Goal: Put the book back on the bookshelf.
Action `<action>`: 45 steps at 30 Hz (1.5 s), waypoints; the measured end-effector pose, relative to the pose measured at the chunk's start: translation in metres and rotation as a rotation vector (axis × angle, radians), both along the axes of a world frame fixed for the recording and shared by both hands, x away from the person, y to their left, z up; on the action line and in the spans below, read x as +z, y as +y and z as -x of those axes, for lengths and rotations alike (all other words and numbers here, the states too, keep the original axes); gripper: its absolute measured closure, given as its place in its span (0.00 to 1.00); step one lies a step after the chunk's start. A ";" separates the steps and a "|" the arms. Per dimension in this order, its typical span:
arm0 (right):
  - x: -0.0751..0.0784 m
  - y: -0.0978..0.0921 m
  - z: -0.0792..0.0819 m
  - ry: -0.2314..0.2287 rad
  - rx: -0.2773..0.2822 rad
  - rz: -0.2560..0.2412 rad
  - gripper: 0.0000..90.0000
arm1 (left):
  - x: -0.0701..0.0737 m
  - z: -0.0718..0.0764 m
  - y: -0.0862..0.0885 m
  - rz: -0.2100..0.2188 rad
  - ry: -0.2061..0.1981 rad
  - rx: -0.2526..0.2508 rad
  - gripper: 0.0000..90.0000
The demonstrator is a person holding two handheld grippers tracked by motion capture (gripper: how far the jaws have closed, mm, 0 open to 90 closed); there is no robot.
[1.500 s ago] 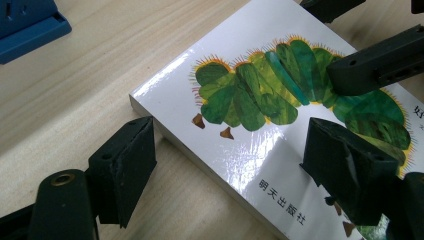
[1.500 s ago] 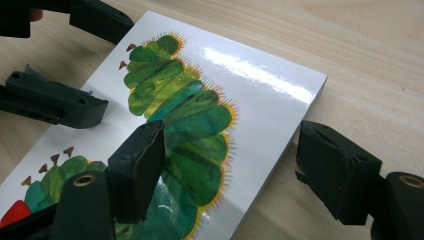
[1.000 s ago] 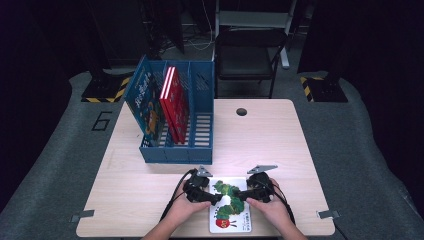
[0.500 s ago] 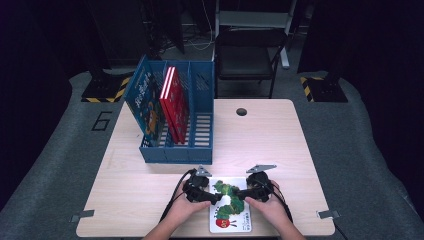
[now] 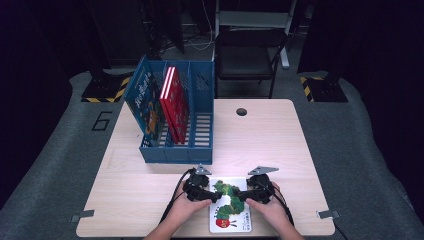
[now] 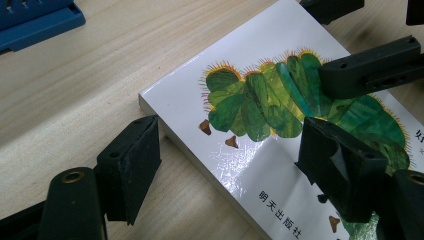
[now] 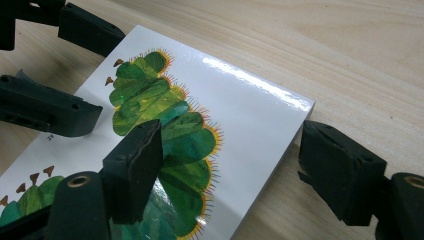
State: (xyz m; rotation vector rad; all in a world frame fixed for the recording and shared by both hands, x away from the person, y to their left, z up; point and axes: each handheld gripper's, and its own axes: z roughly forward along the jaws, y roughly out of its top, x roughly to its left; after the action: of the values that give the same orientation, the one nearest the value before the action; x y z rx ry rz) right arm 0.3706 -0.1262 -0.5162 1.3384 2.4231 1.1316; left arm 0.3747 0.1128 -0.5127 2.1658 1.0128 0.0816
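**A:** So where's the glossy white picture book with the green caterpillar on the cover [image 5: 229, 205] sitting relative to the claws?

**B:** Flat on the pale wooden bench [image 5: 280, 145], right at the near edge, long axis running away from the person toward the blue plastic file rack [image 5: 175, 150]. The left claw [image 5: 206, 194] sits at the book's far-left corner and the right claw [image 5: 246, 194] at its far-right corner, so both are equally near and they face each other across the cover.

**A:** Are they gripping yet?

**B:** Doesn't look like it. In the left gripper view the left claw [image 6: 227, 165] is spread wide, one jaw off the book's edge on the bench, the other over the cover. Same deal for the right claw [image 7: 227, 165] in the right gripper view: gaping, straddling the edge, nothing pinched. Whether the jaws over the cover actually rest on it is hard to say from these angles.

**A:** So the key thing?

**B:** Probably that each claw straddles a long side edge near the far end, so closing would pinch cover and underside together.
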 end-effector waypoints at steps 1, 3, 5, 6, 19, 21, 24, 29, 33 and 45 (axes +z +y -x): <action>0.000 0.000 0.001 0.002 0.007 0.003 0.28 | 0.000 0.000 0.000 0.000 0.000 0.001 0.27; 0.000 0.000 0.002 0.002 -0.006 -0.007 0.28 | 0.000 0.000 0.000 0.001 -0.001 0.001 0.27; -0.001 0.000 0.002 -0.005 -0.010 -0.008 0.28 | 0.000 0.000 0.000 -0.002 -0.004 0.000 0.28; -0.001 0.000 0.002 -0.006 -0.011 -0.009 0.28 | 0.000 0.000 0.000 -0.006 -0.005 0.000 0.28; 0.001 -0.003 0.003 0.029 -0.044 -0.038 0.35 | 0.001 -0.001 0.002 0.002 0.008 0.023 0.36; 0.000 -0.004 0.002 0.021 -0.040 -0.042 0.36 | 0.002 -0.001 0.002 0.004 0.009 0.029 0.36; -0.001 -0.004 0.002 0.016 -0.041 -0.050 0.36 | 0.002 -0.002 0.002 0.005 0.012 0.029 0.36; 0.000 -0.004 0.003 0.025 -0.050 -0.055 0.36 | 0.002 -0.002 0.002 0.010 0.016 0.035 0.37; 0.000 -0.005 0.001 0.018 -0.052 -0.059 0.38 | 0.003 -0.002 0.004 0.011 0.021 0.035 0.39; 0.007 -0.003 0.004 0.019 -0.054 -0.055 0.38 | 0.011 0.000 0.007 0.030 0.017 0.033 0.41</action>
State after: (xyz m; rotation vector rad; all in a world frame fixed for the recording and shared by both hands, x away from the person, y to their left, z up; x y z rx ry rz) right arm 0.3665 -0.1295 -0.5088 1.4278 2.3700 1.1850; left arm 0.3750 0.1200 -0.5021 2.1261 1.0532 0.0638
